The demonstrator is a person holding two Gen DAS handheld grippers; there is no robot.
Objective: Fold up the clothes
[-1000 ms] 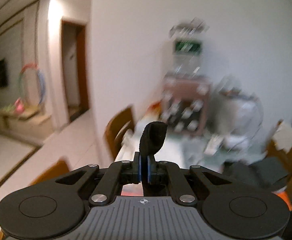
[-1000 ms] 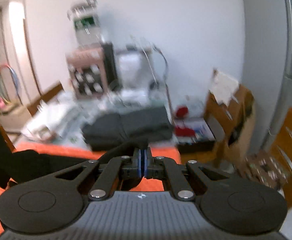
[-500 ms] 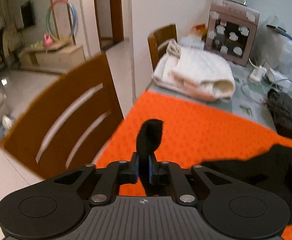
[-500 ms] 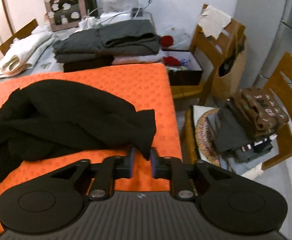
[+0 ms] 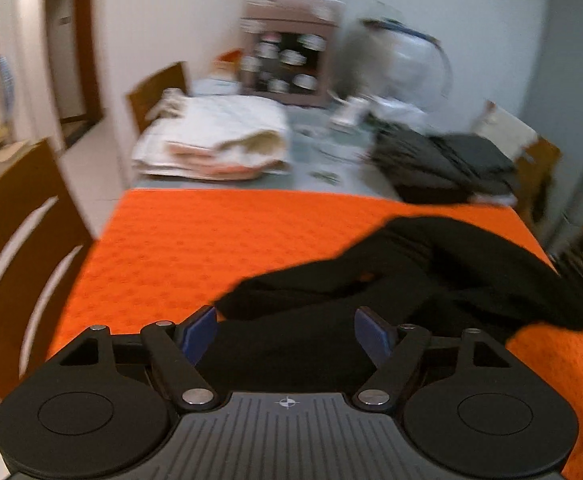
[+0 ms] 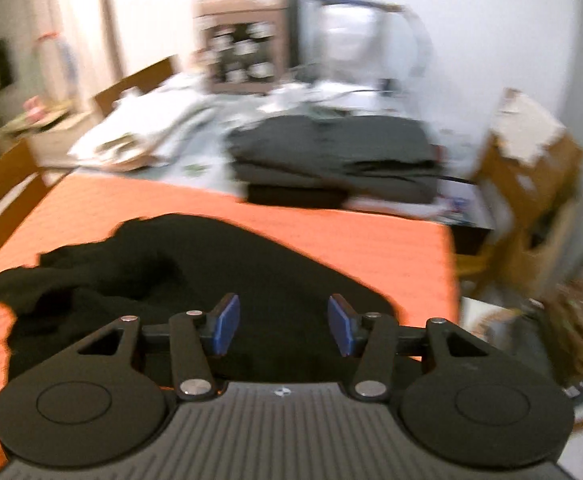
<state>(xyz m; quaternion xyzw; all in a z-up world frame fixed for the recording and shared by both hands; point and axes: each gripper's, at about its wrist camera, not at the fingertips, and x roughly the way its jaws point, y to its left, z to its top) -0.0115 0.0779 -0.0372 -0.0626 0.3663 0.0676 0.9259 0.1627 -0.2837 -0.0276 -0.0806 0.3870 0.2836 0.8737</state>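
Observation:
A black garment [image 5: 411,272] lies crumpled on the orange table cover [image 5: 195,248]. In the left wrist view my left gripper [image 5: 287,334] hangs just above the garment's near part; its jaws are opening wide and the blue pads [image 5: 201,332] press on nothing. The right wrist view shows the same black garment [image 6: 195,272] spread toward the left on the orange cover [image 6: 371,240]. My right gripper [image 6: 283,326] is over its near right edge, jaws opening, with cloth below the pads but not pinched.
Folded white laundry [image 5: 215,140] and a dark grey folded pile [image 5: 443,164] sit at the table's far end. A brown cabinet [image 5: 291,48] stands behind. A wooden chair [image 5: 15,248] is at the left edge, and a chair with clothes [image 6: 571,320] at the right.
Both grippers came down toward the table and opened, letting go of the black cloth each held. The garment now lies on the orange cover.

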